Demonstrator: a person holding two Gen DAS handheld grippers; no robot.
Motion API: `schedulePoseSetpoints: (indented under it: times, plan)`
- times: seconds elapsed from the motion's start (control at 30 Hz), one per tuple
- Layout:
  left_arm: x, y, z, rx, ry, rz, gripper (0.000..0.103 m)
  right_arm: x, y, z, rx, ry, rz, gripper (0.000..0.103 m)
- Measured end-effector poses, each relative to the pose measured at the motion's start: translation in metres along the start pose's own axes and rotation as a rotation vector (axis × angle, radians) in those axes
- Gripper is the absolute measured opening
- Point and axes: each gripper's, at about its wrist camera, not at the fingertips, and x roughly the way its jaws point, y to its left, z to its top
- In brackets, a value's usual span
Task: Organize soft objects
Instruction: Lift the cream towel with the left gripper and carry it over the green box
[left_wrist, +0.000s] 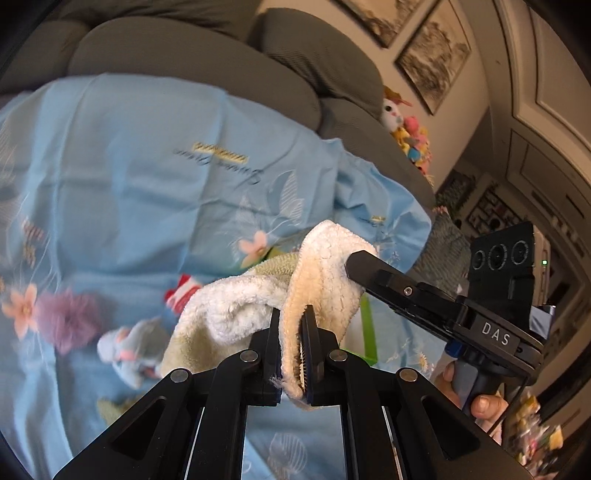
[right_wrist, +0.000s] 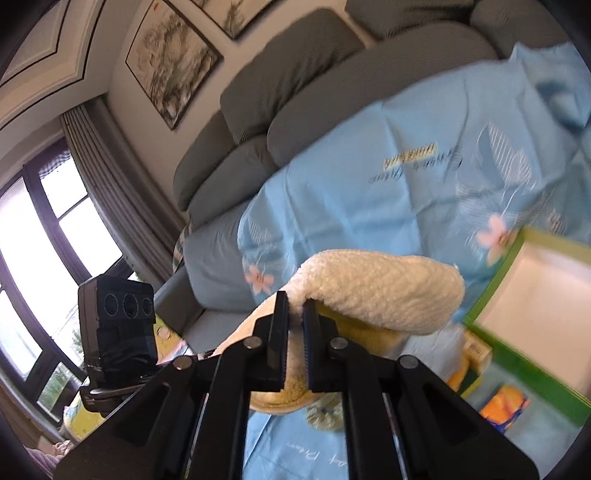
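A cream fluffy towel (left_wrist: 325, 273) hangs lifted above the blue flowered sheet (left_wrist: 147, 177), stretched between both grippers. My left gripper (left_wrist: 291, 326) is shut on one edge of it, the cloth pinched between its pads. In the same view my right gripper (left_wrist: 355, 263) comes in from the right and bites another corner. From the right wrist view, the right gripper (right_wrist: 296, 315) is shut on the towel (right_wrist: 376, 291), which folds over to the right. Small plush toys lie on the sheet below: a purple fluffy one (left_wrist: 66, 321), a blue one (left_wrist: 125, 350) and a red-and-white striped one (left_wrist: 184, 291).
The sheet covers a grey sofa (left_wrist: 221, 62) with back cushions (right_wrist: 288, 70). A green-rimmed white box (right_wrist: 535, 277) sits on the sheet at the right, with an orange packet (right_wrist: 506, 406) beside it. More plush toys (left_wrist: 406, 129) are piled on the sofa arm. A hand (left_wrist: 480, 402) holds the right gripper's handle.
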Motion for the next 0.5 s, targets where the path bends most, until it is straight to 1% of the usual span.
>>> schedulePoseSetpoints:
  times: [0.13,0.27,0.33,0.4,0.43,0.5]
  plan:
    - [0.032,-0.019,0.019,0.026,0.030,-0.042,0.007,-0.020,-0.015,0.019,-0.021,-0.046,-0.071,0.006]
    - [0.071,-0.039,0.036,0.045,0.058,-0.092,0.007,-0.042,-0.046,0.035,-0.010,-0.093,-0.151,0.006]
    - [0.095,-0.050,0.044,0.062,0.080,-0.106,0.007,-0.052,-0.061,0.043,-0.011,-0.114,-0.197,0.006]
    - [0.116,-0.059,0.047,0.077,0.099,-0.113,0.007,-0.060,-0.072,0.050,-0.012,-0.129,-0.224,0.006]
    - [0.131,-0.062,0.047,0.076,0.117,-0.116,0.007,-0.063,-0.084,0.054,-0.007,-0.136,-0.253,0.007]
    - [0.154,-0.063,0.045,0.069,0.151,-0.112,0.007,-0.068,-0.097,0.056,0.010,-0.138,-0.277,0.007]
